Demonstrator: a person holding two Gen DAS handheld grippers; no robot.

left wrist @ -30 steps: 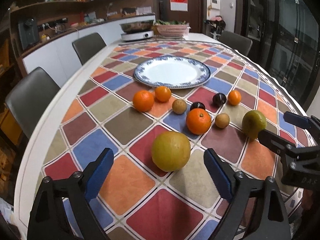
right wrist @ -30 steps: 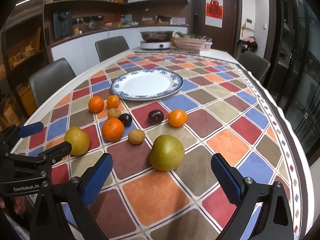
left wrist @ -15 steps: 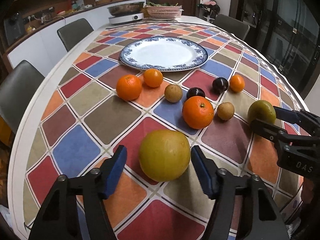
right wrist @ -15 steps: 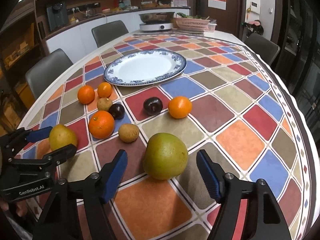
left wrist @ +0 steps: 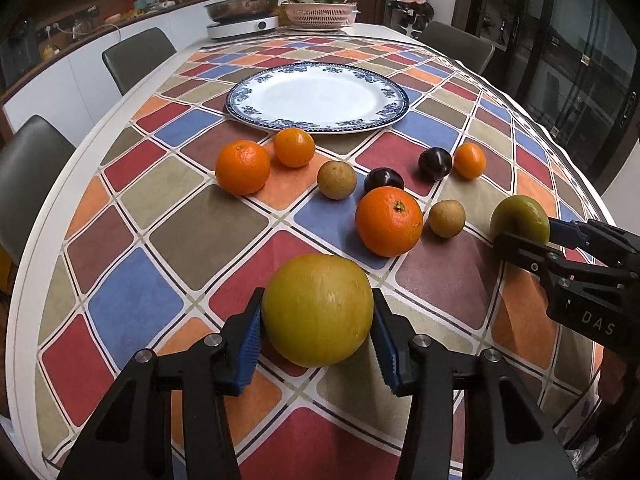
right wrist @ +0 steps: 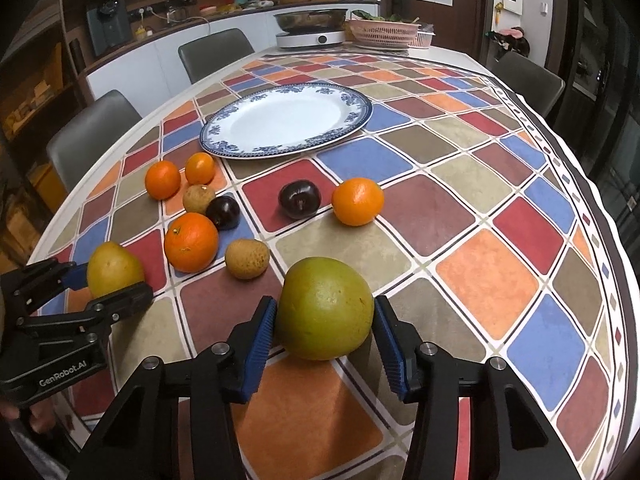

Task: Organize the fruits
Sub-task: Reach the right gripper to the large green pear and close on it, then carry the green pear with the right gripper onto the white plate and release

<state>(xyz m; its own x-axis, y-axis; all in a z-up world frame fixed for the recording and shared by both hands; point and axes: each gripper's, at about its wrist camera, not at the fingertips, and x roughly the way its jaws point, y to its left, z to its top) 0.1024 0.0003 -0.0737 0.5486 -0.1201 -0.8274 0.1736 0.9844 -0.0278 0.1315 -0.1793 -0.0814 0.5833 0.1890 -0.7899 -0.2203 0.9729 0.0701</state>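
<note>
Ten fruits lie on the bench (left wrist: 120,216), all short of the blue-rimmed plate (left wrist: 318,98): four oranges, two dark plums, two small brown fruits and two big ones. The left gripper (left wrist: 318,320) has its blue pads pressed to both sides of the yellow-green fruit (left wrist: 318,310) at the bench's near edge. The right gripper (right wrist: 325,322) likewise clamps the greener fruit (right wrist: 325,308). Whether either fruit is lifted off the cloth cannot be told. One plum (left wrist: 383,179) is half hidden behind the largest orange (left wrist: 389,221). The gripper bodies run out of frame below.
</note>
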